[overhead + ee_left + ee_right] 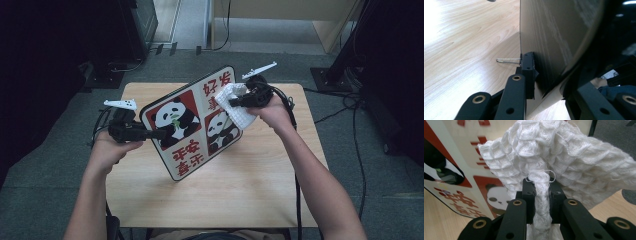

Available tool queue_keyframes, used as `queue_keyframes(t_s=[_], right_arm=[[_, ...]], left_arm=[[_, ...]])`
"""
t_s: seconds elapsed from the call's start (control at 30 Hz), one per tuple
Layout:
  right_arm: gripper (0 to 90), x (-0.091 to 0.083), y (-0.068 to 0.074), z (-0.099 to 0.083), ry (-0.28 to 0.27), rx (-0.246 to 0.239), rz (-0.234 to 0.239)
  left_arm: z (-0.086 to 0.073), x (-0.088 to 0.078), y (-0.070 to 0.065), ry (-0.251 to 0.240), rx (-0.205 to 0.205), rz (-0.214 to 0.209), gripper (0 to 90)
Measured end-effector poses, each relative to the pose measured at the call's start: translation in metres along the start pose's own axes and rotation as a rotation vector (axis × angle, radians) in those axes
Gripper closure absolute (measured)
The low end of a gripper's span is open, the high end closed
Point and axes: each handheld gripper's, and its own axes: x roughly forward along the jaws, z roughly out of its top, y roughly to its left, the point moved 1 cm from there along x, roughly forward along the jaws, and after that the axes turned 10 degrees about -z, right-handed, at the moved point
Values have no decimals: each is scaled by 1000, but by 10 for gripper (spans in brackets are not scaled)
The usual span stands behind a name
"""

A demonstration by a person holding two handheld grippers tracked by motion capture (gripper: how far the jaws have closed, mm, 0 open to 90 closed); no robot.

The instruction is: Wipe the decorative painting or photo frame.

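Panda board [192, 122] stands tilted on its lower edge on the table [250, 190]; your left gripper [150, 134] clamps its left rim. Farther up, your right gripper [234, 102] pinches the white cloth [239, 110] against the board's face.

Wooden table [250, 195], panda board's [192, 122] corner resting

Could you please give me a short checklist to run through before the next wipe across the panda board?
1. Left gripper clamped on the panda board edge: ok.
2. Right gripper shut on the white cloth, a fold pinched between its pads: ok.
3. Cloth against the board's printed face: ok in the high view; how firmly it presses, cannot tell.
4. Board tilted with its lower corner over the table; whether it rests there: cannot tell.
5. Cables clear of the board: ok.
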Motion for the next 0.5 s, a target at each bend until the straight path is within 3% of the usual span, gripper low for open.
queue_keyframes(t_s=[0.5], right_arm=[[806,14,1,-25,25,7,12]], left_arm=[[0,0,0,6,-8,2,762]])
